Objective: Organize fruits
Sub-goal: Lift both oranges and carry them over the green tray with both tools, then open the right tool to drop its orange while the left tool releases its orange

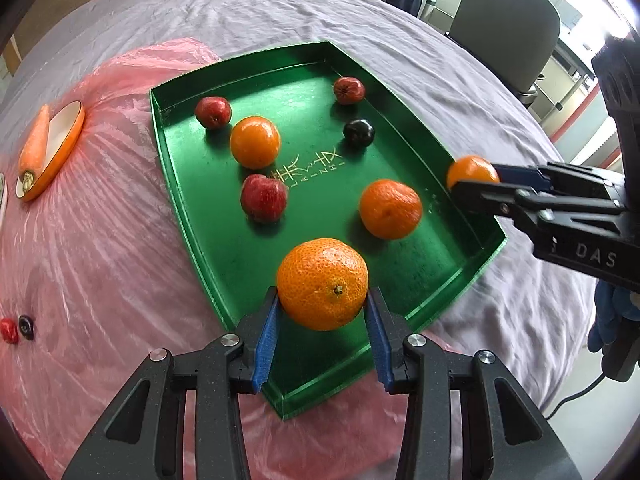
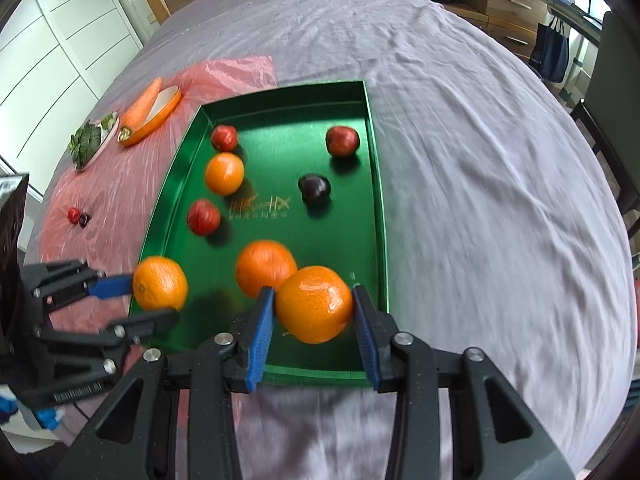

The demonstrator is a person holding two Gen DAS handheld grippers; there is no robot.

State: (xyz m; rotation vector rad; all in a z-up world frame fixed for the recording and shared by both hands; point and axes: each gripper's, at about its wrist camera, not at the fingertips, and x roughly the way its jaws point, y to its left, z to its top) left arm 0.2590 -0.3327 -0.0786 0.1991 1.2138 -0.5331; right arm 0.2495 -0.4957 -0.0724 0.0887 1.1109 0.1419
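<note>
A green tray (image 1: 404, 280) is laid on the bed (image 1: 400, 40). An orange (image 1: 322, 284) is pinched by the left claw (image 1: 322, 312) above its near edge; another orange (image 2: 314, 304) is pinched by the right claw (image 2: 314, 320).

Glossy green tray (image 1: 472, 264), wrinkled matt cloth (image 1: 280, 12), crinkled pink plastic sheet (image 1: 112, 248)
</note>
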